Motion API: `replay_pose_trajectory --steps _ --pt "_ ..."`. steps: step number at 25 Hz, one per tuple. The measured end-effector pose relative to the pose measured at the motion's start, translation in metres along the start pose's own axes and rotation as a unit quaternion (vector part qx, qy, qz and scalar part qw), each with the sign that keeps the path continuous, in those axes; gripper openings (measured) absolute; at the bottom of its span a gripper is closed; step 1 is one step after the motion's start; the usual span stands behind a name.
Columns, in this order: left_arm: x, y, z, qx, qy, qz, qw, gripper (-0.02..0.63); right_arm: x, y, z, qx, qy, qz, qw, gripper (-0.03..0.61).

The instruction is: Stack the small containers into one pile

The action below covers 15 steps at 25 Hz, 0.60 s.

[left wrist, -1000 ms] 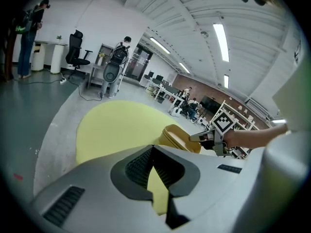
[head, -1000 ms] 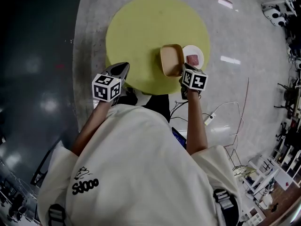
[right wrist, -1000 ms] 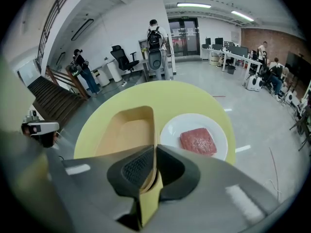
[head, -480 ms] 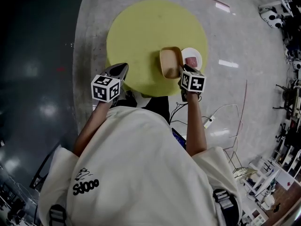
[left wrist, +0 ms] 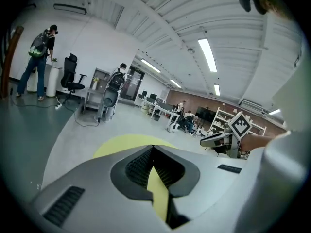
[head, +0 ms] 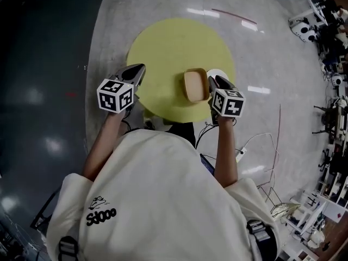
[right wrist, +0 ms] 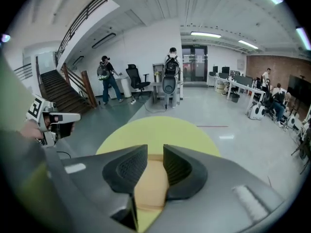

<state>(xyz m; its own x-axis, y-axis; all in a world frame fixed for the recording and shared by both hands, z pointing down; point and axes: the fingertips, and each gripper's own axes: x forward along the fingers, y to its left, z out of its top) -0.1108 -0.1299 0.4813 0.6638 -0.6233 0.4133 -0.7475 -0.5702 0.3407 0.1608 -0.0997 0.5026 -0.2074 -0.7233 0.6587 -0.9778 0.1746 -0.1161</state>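
The left hand-held gripper is fully closed and empty, at the near left edge of the round yellow desk. The right hand-held gripper holds nothing. Its jaws have just been opening and stand apart above the tan rectangular plastic container, which rests on the desk beside a white round container.

Right gripper, jaws just opened and empty, hovers above tan container.
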Motion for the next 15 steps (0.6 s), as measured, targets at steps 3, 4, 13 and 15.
replay_pose_trajectory --steps 3,4,13,15 --pt "-0.006 -0.008 0.029 0.049 -0.014 -0.014 0.9986 0.005 -0.011 0.020 0.030 -0.015 -0.041 0.012 0.999 0.089" --pt "-0.007 -0.012 0.037 0.069 -0.016 -0.018 0.9973 0.005 -0.015 0.027 0.040 -0.022 -0.056 0.016 0.998 0.075" --pt "-0.036 -0.060 0.098 0.212 -0.048 -0.046 0.9751 0.005 -0.078 0.092 0.122 -0.106 -0.167 0.063 0.978 0.011" --pt "-0.040 -0.067 0.108 0.230 -0.058 -0.044 0.9706 0.005 -0.089 0.102 0.135 -0.122 -0.184 0.069 0.973 0.011"
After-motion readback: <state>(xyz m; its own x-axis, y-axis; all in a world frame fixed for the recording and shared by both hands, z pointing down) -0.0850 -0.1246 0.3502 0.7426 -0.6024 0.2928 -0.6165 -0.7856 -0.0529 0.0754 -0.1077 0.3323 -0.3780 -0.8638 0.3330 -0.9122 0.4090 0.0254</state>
